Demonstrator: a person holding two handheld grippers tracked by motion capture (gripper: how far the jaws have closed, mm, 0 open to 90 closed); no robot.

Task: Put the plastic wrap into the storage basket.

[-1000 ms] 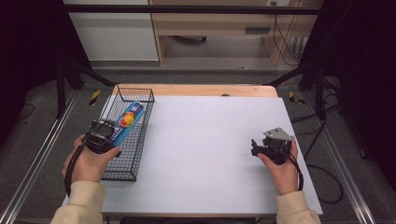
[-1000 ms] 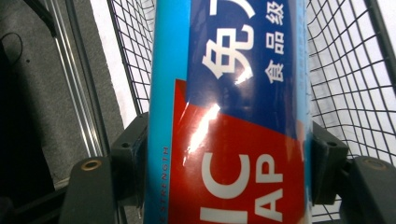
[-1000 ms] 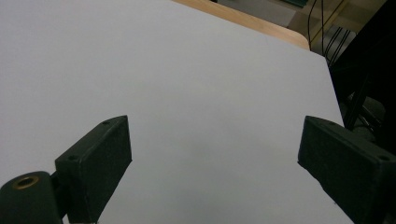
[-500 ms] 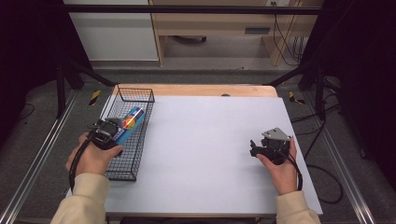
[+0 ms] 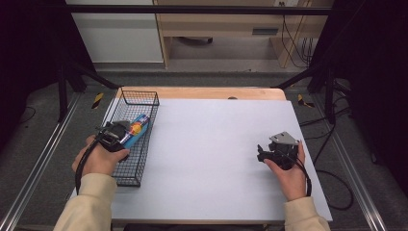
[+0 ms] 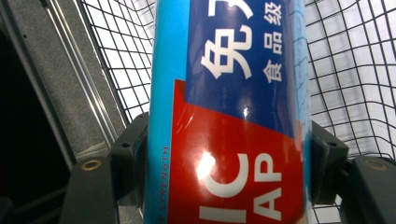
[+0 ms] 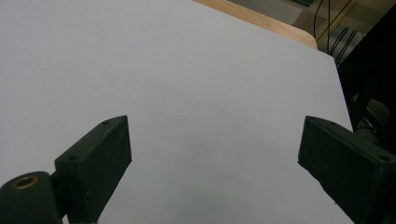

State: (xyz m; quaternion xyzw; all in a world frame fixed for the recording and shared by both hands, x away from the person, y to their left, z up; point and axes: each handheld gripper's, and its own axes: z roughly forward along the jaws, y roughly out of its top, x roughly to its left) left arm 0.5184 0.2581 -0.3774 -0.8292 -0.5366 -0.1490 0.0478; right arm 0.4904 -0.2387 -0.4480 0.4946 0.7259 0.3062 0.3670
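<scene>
Left hand-held gripper [image 6: 229, 154] clamped on blue-and-red tube [image 6: 233, 112] over wire basket [image 5: 142, 98]; right hand-held gripper [image 7: 212, 163] wide apart, empty.

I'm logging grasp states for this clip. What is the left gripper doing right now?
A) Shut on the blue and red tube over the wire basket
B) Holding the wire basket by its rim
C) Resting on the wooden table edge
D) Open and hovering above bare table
A: in the left gripper view both jaws press the sides of the blue and red tube, with the wire basket behind; the high view shows the left gripper there.
</scene>
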